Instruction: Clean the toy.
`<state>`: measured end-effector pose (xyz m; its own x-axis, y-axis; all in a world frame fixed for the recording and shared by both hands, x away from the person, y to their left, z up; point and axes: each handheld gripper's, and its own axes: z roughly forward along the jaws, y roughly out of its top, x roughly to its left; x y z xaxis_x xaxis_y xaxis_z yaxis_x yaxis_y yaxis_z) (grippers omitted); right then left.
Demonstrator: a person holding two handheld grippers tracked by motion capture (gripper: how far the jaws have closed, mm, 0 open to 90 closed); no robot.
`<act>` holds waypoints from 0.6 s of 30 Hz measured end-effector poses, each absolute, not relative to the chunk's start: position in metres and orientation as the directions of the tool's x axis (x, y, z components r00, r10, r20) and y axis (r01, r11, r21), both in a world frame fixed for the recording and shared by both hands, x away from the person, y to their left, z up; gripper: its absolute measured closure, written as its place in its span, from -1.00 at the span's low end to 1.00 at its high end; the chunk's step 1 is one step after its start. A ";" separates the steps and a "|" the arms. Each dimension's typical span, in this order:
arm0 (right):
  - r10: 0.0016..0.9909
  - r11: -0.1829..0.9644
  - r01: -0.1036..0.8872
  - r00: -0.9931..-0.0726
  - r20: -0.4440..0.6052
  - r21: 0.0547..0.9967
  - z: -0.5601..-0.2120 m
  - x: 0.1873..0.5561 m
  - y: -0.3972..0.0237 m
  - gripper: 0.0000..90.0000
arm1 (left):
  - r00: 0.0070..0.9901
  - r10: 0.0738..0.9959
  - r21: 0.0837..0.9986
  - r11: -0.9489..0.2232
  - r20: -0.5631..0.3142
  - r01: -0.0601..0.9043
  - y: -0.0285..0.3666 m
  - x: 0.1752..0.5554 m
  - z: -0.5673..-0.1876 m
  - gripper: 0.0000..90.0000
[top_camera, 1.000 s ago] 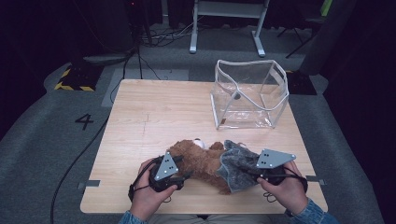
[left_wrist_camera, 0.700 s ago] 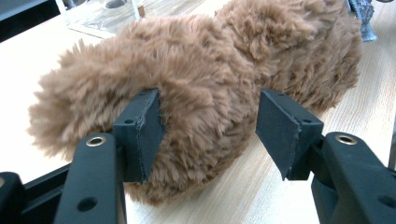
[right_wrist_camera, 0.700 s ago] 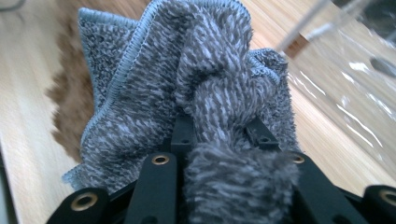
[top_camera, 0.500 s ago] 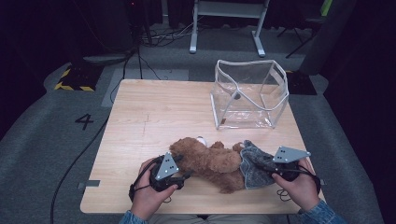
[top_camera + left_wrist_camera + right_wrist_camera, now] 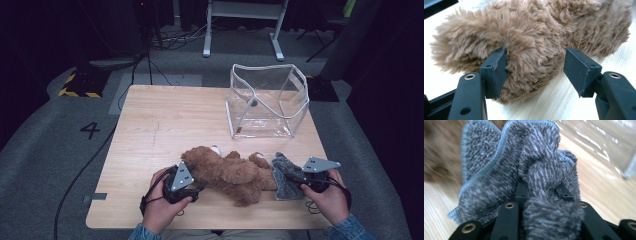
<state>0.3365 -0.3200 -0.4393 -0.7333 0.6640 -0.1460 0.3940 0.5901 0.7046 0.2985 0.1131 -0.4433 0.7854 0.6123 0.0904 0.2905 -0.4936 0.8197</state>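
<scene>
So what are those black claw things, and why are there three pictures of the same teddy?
Those claws are tools a person holds, one hand-held gripper in each hand. Each has two black jaws that pinch, like tongs. One picture comes from a camera up high, looking down at the wooden table. The other two come from small cameras riding on the grippers, so everything looks very close. On the table lie a brown teddy bear, a grey cloth and a clear plastic bag. The left hand-held gripper has its jaws around the bear's furry end; they have just been opening, and one pad stands clear of the fur. The right hand-held gripper is pinching a bunched fold of the cloth.
</scene>
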 end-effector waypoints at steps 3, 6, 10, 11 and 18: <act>0.690 0.583 0.418 -0.707 -0.154 0.697 -0.443 0.333 -0.333 0.56 | 0.787 0.611 0.820 -0.492 0.085 0.293 0.114 0.299 -0.443 -0.20; 0.721 0.569 0.450 -0.676 -0.154 0.688 -0.446 0.331 -0.345 0.46 | 0.788 0.610 0.819 -0.493 0.085 0.294 0.115 0.299 -0.443 -0.19; 0.762 0.531 0.481 -0.631 -0.145 0.698 -0.451 0.329 -0.353 -0.14 | 0.786 0.613 0.818 -0.493 0.084 0.297 0.115 0.299 -0.444 -0.19; 0.765 0.525 0.469 -0.626 -0.152 0.710 -0.450 0.326 -0.353 -0.23 | 0.785 0.613 0.818 -0.493 0.083 0.298 0.114 0.299 -0.444 -0.20; 0.721 0.516 0.374 -0.676 -0.154 0.770 -0.431 0.304 -0.335 -0.34 | 0.785 0.614 0.818 -0.492 0.084 0.297 0.113 0.298 -0.444 -0.21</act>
